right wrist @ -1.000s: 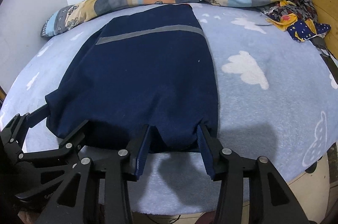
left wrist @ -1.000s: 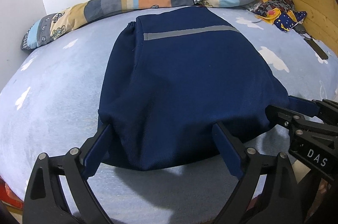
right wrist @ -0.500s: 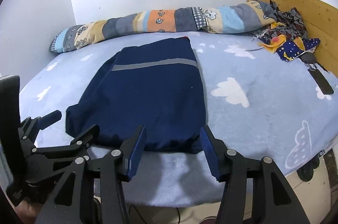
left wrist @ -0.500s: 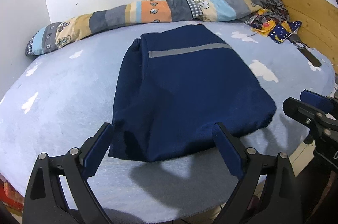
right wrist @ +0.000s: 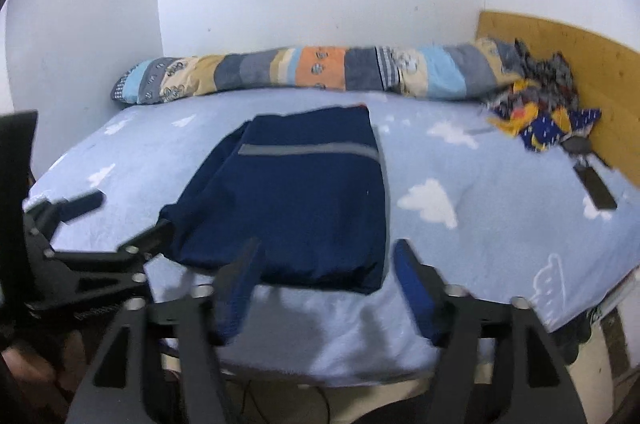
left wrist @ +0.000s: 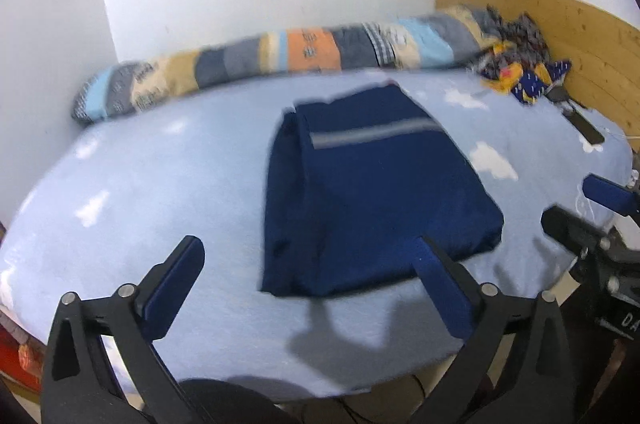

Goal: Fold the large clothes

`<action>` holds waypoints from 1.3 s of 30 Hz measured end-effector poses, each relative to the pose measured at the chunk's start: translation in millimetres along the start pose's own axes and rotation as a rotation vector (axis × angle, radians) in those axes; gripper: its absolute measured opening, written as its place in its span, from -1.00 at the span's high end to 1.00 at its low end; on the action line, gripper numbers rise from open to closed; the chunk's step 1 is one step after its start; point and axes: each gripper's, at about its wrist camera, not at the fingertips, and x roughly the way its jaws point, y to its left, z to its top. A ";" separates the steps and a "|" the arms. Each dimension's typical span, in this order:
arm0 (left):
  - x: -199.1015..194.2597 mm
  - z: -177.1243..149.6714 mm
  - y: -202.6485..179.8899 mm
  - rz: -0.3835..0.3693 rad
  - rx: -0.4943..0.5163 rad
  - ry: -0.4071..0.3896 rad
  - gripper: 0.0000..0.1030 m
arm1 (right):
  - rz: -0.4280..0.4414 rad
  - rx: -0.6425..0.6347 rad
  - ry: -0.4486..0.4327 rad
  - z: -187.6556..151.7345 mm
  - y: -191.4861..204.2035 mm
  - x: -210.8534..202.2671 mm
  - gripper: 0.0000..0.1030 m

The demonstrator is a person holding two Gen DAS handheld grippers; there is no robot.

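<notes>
Both grippers, left gripper [left wrist: 308,288] and right gripper [right wrist: 326,290], have been drawn back and opened, empty, leaving the navy garment [left wrist: 372,199] folded flat on the bed [left wrist: 160,183].

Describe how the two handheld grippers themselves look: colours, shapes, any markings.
Both are alike. The left gripper has two black angular arms with triangular cut-outs and silver screw heads, ending in flat blue finger pads. The right gripper has the same black frame and blue pads. In the left wrist view its black body carries white lettering, partly cut off at the edge. No cables or sleeves show.
</notes>
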 end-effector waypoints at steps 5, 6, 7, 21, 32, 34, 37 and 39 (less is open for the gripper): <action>1.6 1.5 9.4 -0.020 -0.016 0.000 -1.00 | -0.026 0.024 0.052 1.4 3.4 20.1 -0.76; 5.6 2.1 8.6 -0.015 -0.015 0.019 -1.00 | -0.028 0.023 0.061 1.1 4.8 23.1 -0.76; 11.1 3.3 7.9 -0.004 -0.016 0.047 -1.00 | -0.031 0.020 0.068 1.0 7.0 26.1 -0.76; 36.3 0.1 11.4 0.052 -0.041 0.194 -1.00 | -0.032 -0.008 0.081 -0.3 14.7 33.4 -0.76; 31.0 -0.3 9.1 0.089 -0.012 0.178 -1.00 | -0.037 -0.010 0.074 0.1 14.0 31.3 -0.76; 30.4 -0.7 8.2 0.093 -0.005 0.176 -1.00 | -0.037 -0.009 0.074 -0.1 13.4 31.0 -0.76; 30.7 -0.2 8.0 0.098 0.002 0.175 -1.00 | -0.038 -0.006 0.074 -0.6 13.0 30.1 -0.76; 30.4 0.1 7.7 0.100 0.007 0.174 -1.00 | -0.041 -0.007 0.072 -0.5 13.4 29.5 -0.76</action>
